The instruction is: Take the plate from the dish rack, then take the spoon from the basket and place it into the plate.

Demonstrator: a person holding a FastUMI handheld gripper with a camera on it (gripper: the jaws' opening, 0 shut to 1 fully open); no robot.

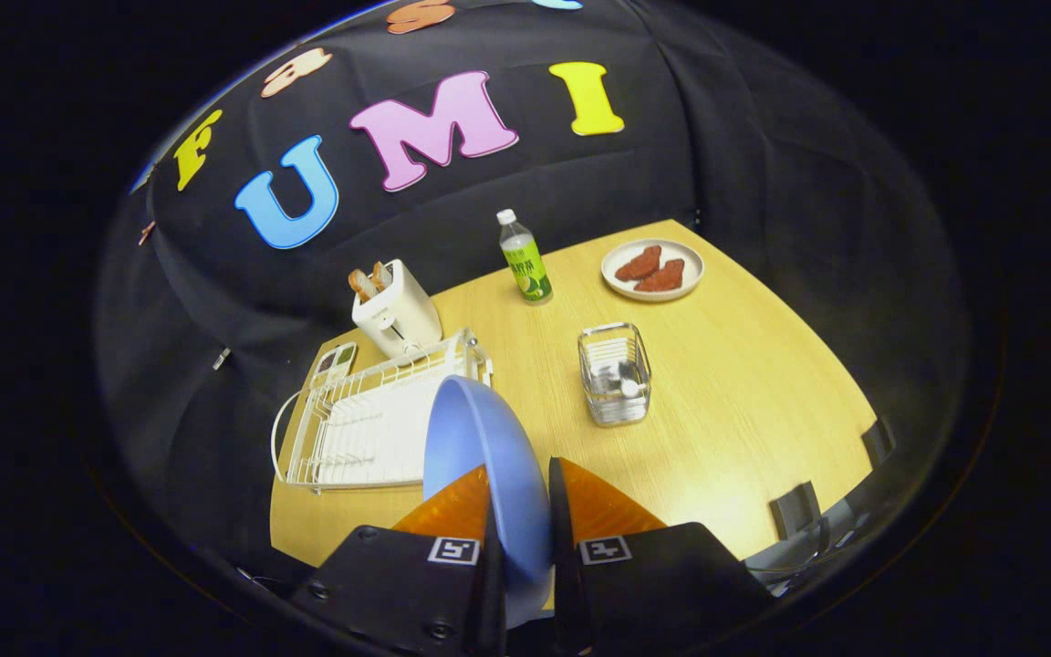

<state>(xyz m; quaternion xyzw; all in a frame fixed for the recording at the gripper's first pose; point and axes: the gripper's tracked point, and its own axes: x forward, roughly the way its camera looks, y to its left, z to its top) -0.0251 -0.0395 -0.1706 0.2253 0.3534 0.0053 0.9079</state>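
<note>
A: What's sitting on the desk (744,383) right now?

B: Biggest first: white dish rack (352,429) is lying at the desk's left edge, with nothing slotted in it. The blue plate (480,456) is standing on edge over the rack's right end, lifted off the wires.

A: Claw state?

B: The claw (521,511) is pinching the plate's rim, one orange finger on each face, so it's holding the plate.

A: Rest?

B: White toaster (395,315) with bread in its slots is sitting at the back-left corner, just behind the rack. A second plate (653,270) carrying two reddish pieces is sitting at the back-right corner. Green-labelled bottle (524,258) is standing at the back edge between them.

A: Spoon?

B: Wire basket (615,374) is sitting mid-desk, beyond the fingers. The spoon (628,387) is lying inside it.
</note>
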